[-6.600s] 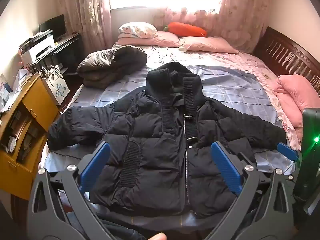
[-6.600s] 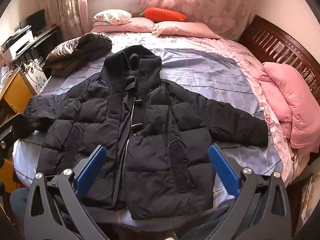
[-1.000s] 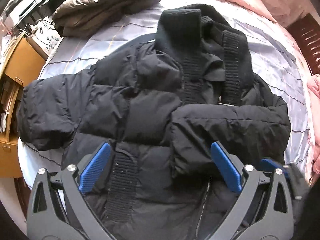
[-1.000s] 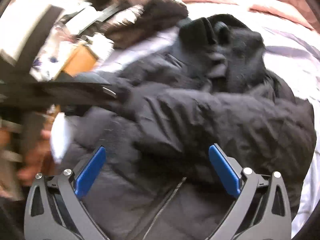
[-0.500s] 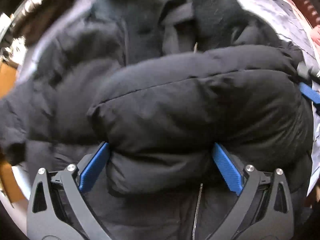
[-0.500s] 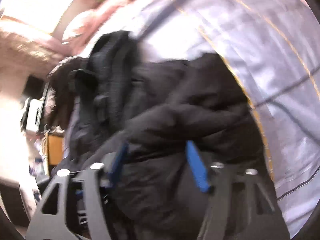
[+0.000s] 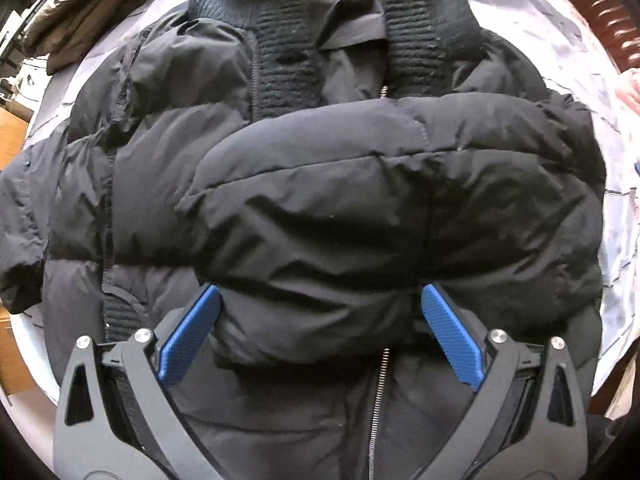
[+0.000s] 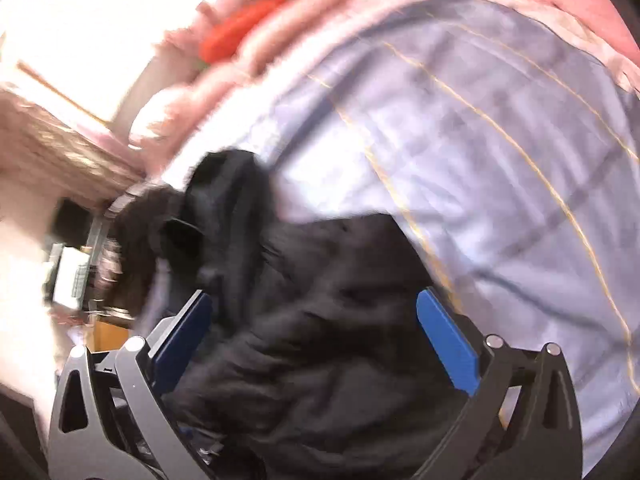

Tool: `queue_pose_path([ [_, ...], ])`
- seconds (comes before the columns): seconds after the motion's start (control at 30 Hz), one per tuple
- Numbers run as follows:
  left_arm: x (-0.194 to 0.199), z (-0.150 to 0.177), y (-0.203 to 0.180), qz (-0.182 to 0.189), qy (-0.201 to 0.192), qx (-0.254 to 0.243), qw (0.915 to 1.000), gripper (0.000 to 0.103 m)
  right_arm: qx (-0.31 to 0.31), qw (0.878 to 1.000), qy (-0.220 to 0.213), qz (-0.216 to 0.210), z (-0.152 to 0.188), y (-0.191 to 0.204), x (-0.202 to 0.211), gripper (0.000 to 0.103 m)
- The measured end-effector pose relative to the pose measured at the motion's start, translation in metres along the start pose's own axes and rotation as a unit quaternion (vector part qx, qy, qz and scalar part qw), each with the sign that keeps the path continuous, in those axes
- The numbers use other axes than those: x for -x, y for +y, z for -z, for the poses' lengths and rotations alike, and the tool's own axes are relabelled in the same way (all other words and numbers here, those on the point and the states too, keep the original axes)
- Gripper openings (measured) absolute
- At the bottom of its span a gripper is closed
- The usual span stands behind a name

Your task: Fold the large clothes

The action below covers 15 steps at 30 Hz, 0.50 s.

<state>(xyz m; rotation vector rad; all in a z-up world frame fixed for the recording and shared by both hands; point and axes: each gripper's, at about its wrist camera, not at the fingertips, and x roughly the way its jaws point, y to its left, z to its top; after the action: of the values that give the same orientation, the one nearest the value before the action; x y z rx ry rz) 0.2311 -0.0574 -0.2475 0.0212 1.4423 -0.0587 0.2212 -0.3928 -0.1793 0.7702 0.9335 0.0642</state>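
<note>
One sleeve [image 7: 392, 216] of the black puffy down jacket [image 7: 168, 128] lies folded across its chest. The left gripper [image 7: 320, 332] stands wide around it without pinching; the right gripper [image 8: 316, 344] is opening over jacket fabric. Next, I think, the sleeve at the frame's left edge needs folding in.

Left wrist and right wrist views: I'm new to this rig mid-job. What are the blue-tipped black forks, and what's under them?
Each fork is a hand-held gripper carried by a person; its camera looks out between two blue fingers. The left hand-held gripper points down at a black puffer jacket on the bed sheet, one sleeve folded across the chest, fingers apart astride it. The right hand-held gripper's picture is blurred; its jaws are opening over the jacket's edge, gripping nothing.
</note>
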Motion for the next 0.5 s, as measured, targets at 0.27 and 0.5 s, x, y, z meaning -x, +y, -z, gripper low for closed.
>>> queue_pose_path([
  [0.27,-0.033,-0.004,0.019,0.007,0.04,0.014,0.9991,0.101,-0.029,0.99,0.127,0.045,0.019,-0.042,-0.088,0.037],
  [0.5,-0.007,-0.01,0.014,0.004,0.019,0.028,0.9994,0.101,-0.012,0.987,0.154,0.039,0.02,-0.021,-0.035,0.042],
])
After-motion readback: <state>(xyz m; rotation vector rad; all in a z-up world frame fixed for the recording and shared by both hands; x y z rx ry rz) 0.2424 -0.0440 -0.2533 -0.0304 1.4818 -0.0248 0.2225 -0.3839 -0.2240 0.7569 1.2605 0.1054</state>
